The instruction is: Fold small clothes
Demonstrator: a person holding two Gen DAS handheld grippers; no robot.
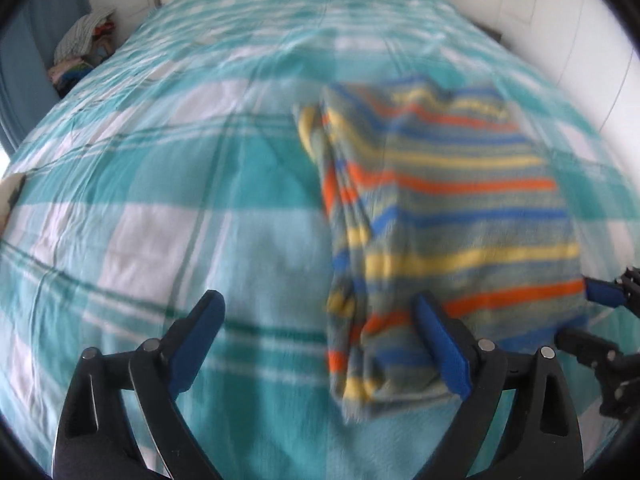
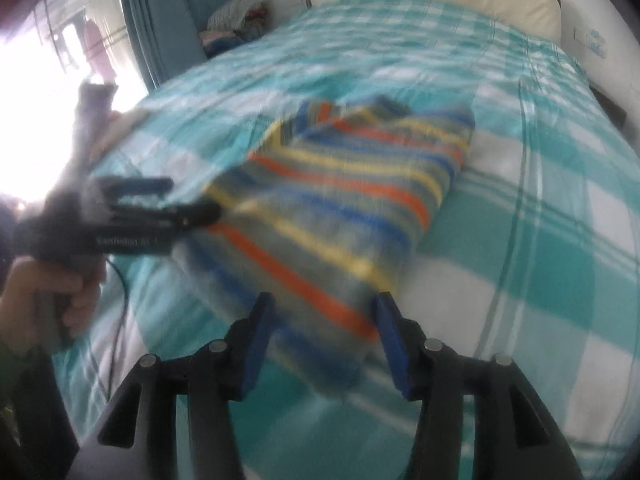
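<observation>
Likely soft, light and floppy, the striped garment (image 1: 452,216) wants pinching at its near corners; left gripper (image 1: 320,340) and right gripper (image 2: 324,340) both spread, empty.

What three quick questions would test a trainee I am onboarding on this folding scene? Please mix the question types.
1. True or false: both grippers stand open.
2. The striped garment lies on: A) a wooden floor B) a checked bedspread C) a chair.
3. Fill in: the pads on the left gripper and right gripper are ____ in colour.

Key: 1 true; 2 B; 3 blue.
</observation>
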